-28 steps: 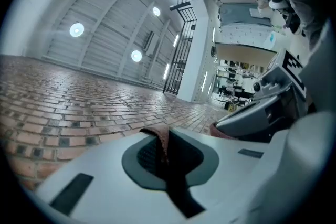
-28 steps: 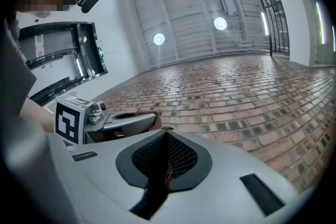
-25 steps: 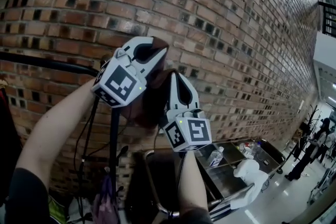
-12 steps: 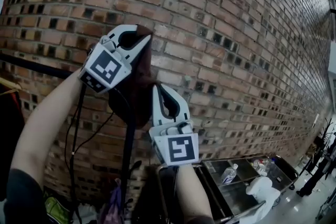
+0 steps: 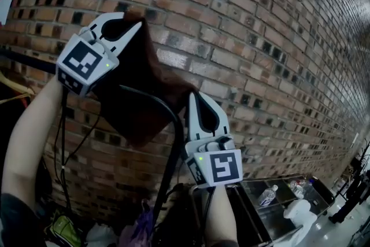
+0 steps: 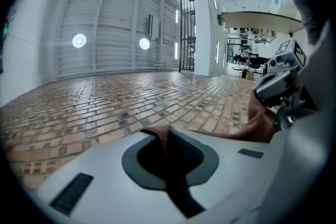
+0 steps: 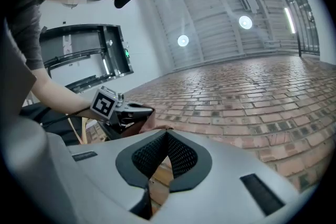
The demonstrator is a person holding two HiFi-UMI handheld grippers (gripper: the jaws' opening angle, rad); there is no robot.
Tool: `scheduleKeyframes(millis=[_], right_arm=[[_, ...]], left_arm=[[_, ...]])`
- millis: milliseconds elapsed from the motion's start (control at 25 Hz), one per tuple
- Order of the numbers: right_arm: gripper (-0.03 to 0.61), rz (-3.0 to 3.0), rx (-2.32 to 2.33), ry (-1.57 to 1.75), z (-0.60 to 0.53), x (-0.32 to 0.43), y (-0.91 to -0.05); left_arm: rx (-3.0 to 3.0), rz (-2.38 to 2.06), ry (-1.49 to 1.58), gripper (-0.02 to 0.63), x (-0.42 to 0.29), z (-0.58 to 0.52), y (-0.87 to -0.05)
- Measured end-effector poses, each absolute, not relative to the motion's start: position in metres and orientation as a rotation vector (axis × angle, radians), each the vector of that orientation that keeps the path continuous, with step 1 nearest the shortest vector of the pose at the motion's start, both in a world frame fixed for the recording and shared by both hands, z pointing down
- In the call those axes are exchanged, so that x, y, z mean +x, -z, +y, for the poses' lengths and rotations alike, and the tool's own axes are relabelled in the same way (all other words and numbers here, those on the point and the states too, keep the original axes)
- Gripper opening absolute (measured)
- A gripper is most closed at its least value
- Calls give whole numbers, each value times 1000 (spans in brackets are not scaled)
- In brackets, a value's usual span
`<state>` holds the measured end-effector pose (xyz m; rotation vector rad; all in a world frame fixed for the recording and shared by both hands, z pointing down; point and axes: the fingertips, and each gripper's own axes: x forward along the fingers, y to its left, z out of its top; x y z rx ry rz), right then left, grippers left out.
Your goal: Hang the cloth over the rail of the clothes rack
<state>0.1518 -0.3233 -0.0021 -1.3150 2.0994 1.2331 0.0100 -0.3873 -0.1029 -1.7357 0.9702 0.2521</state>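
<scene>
The dark brown cloth (image 5: 141,87) is stretched between both grippers in front of the brick wall. My left gripper (image 5: 132,19) is raised at the upper left and shut on the cloth's top corner; that corner (image 6: 160,136) shows pinched between its jaws. My right gripper (image 5: 193,95) is lower and to the right, shut on the opposite corner, and its jaw tips (image 7: 165,132) meet. The black rail of the clothes rack (image 5: 159,102) curves across the front of the cloth in the head view and drops into its post. The cloth's lower edge hangs behind the rail.
The brick wall (image 5: 260,20) stands close behind the rack. A metal cart (image 5: 260,188) with a water bottle (image 5: 267,195) sits at the lower right. A wooden hanger (image 5: 11,89) hangs at the left edge, a purple item (image 5: 139,228) lies below, and black cables (image 5: 63,142) dangle by my left arm.
The grippers have drawn apart: the left went up and left, the right slightly right, spreading the bunched cloth. The rail now crosses in front of the cloth.
</scene>
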Motion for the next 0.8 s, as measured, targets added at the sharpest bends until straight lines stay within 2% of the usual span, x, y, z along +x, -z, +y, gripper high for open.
scheduleKeyframes(millis=[320,480,800], right_arm=[[34,2040,-1445,-1420,-325,119,18],[34,2033,-1496,-1514,-316,93,17],[34,2069,-1479,-1432,-315,60,11]], left_arm=[[-1822,913,-329,29,-63,-382,110],[-1715,858,-312,28,-74,-368,106],[-1660,804,-313,29,-93,-355,120]])
